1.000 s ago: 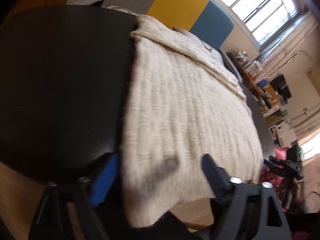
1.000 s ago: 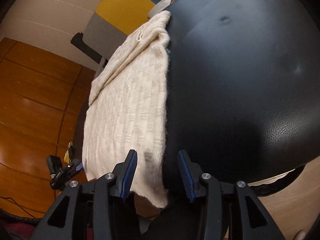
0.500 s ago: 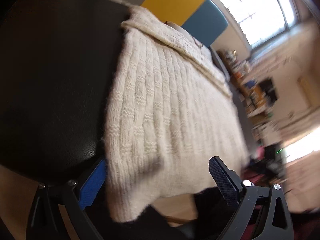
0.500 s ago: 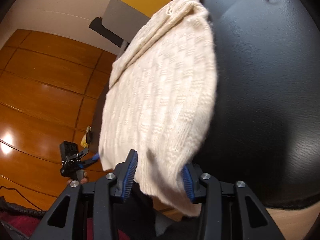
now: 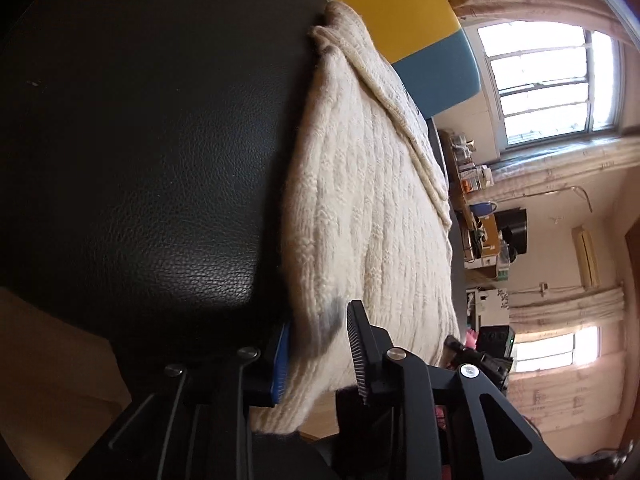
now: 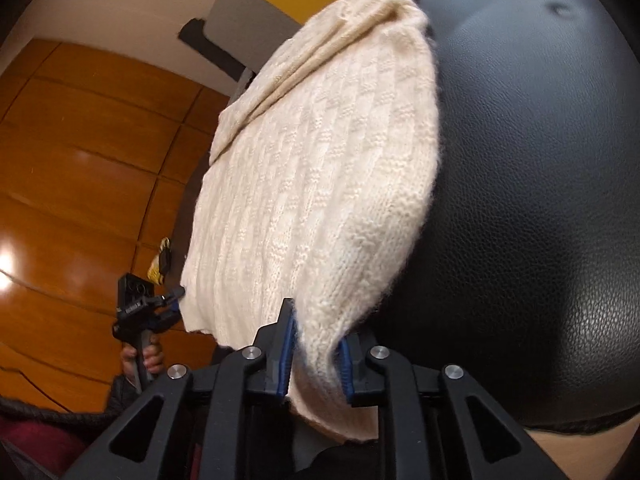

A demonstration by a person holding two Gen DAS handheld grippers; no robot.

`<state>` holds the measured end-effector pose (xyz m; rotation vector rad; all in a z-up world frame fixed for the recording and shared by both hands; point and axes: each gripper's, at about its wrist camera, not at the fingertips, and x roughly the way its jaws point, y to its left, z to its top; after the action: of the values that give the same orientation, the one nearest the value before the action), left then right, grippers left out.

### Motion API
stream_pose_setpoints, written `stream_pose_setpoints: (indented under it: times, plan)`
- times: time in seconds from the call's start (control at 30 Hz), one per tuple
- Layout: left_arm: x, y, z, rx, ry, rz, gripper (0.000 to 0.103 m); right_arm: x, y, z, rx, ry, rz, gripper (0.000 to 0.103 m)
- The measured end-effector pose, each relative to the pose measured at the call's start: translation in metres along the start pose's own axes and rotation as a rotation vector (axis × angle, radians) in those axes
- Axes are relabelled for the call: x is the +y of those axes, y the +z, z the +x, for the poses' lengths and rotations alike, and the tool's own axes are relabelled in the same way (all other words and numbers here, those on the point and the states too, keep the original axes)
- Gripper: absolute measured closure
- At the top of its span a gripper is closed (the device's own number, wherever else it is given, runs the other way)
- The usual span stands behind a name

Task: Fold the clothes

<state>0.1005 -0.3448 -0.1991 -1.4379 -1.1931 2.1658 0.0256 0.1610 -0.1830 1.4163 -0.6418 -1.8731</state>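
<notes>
A cream knitted sweater (image 5: 360, 208) lies folded lengthwise on a round black leather seat (image 5: 140, 140). My left gripper (image 5: 320, 356) is shut on the sweater's near corner, cloth pinched between its blue and black pads. In the right wrist view the same sweater (image 6: 320, 184) is lifted off the seat (image 6: 540, 180) at its near edge. My right gripper (image 6: 316, 356) is shut on that other near corner. The left gripper (image 6: 168, 300) also shows at the sweater's far corner there, held in a hand.
A grey, yellow and blue panel (image 5: 412, 40) stands behind the seat. Cluttered shelves (image 5: 484, 216) and windows are at the right of the left wrist view. Orange wooden floor (image 6: 80, 168) lies beside the seat, with a small yellow object (image 6: 160, 264) on it.
Both grippers went from open around the sweater's near edge to shut on it. The near edge has risen off the seat.
</notes>
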Motion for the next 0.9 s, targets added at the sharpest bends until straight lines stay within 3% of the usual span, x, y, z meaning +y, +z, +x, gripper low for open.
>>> stream_pose_setpoints:
  times: [0.07,0.17,0.3,0.4,0.6,0.9]
  plan:
    - [-0.010,-0.002,0.003,-0.004,0.053,0.060,0.076,0.005,0.000,0.002,0.003,-0.018,-0.031,0.086]
    - [-0.029,-0.010,0.008,-0.014,0.081,0.166,0.094,0.007,0.001,0.003,-0.005,-0.049,-0.028,0.092]
    - [-0.034,-0.018,0.009,-0.067,0.005,0.149,0.096,0.016,-0.003,0.004,-0.038,-0.057,-0.066,0.093]
    - [-0.037,-0.025,-0.001,-0.100,-0.064,0.146,0.097,0.021,-0.007,-0.001,-0.042,-0.016,-0.083,0.094]
    - [-0.036,-0.036,-0.021,-0.124,-0.129,0.114,0.097,0.023,-0.019,-0.016,-0.034,0.041,-0.082,0.094]
    - [-0.054,-0.052,-0.042,-0.131,-0.257,0.105,0.097,0.042,-0.025,-0.046,-0.101,0.135,-0.086,0.094]
